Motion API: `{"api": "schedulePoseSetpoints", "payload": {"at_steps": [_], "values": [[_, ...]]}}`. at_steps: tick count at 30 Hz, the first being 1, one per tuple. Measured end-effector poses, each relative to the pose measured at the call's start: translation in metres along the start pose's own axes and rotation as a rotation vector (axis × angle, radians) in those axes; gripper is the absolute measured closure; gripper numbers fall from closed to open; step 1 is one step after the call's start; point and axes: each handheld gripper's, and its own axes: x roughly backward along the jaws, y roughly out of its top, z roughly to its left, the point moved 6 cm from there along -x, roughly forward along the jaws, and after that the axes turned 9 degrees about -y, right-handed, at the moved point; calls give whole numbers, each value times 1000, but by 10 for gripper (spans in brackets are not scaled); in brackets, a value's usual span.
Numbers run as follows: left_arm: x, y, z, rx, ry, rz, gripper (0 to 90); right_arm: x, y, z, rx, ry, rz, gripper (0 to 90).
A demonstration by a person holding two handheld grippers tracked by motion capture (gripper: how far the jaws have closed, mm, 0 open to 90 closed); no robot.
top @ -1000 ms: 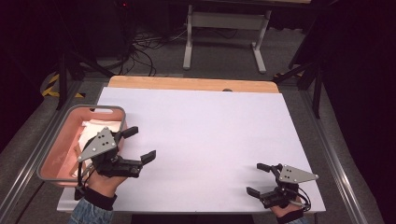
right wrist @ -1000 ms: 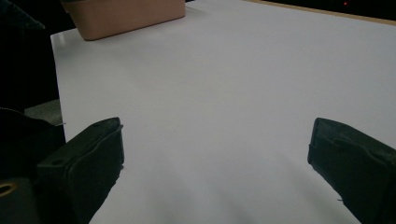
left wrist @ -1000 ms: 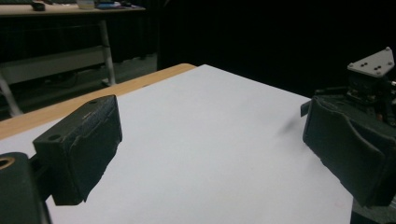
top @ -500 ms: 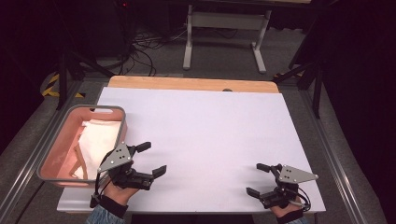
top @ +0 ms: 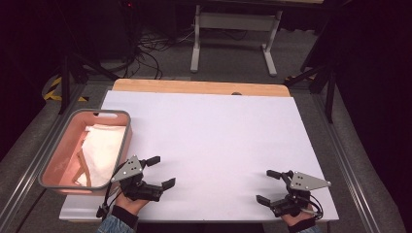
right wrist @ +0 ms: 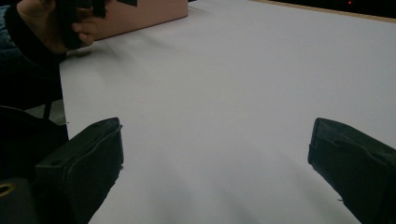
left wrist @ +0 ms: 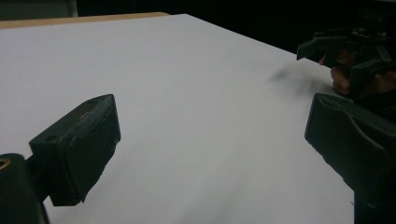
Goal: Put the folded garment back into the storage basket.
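Observation:
My left gripper [top: 161, 171] rests open near the table's front edge, just right of the pink bin [top: 50, 169]; its jaws stand wide apart over bare white surface [left wrist: 196, 102] with nothing between them. At the front right my right gripper [top: 267, 186] is open too, jaws spread over the white table [right wrist: 243, 84]. Folded white cloth [top: 102, 148] lies in the bin with a thin tan strip [top: 80, 167] beside it. The right gripper [left wrist: 348, 49] appears far off in the left gripper view, held by a hand. The left hand [right wrist: 51, 25] and the bin's wall [right wrist: 140, 14] appear in the right gripper view.
The white sheet [top: 214, 141] covers most of the table, with a wooden strip [top: 194, 86] showing along its far edge. Metal rails run down both sides. Beyond the table a white frame stand [top: 233, 29] and cables [top: 145, 46] lie on the dark floor.
My left gripper has moved out from over the pink bin, rightward and toward the front edge, staying open. The right gripper has held still.

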Motion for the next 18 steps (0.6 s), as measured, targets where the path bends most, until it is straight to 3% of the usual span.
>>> {"api": "schedulePoseSetpoints", "payload": {"at_steps": [3,7,11,18], "values": [[-1,-6,2,9,11,6,39,0,0,0,0,2,1,39],[-1,-7,1,-17,23,12,32,-1,-1,0,-1,5,4,39],[-6,-10,-2,-59,33,57,21,-1,-1,0,0,7,6,38],[-7,-11,-1,-51,39,60,1,-2,-1,0,-1,3,7,36]]}}
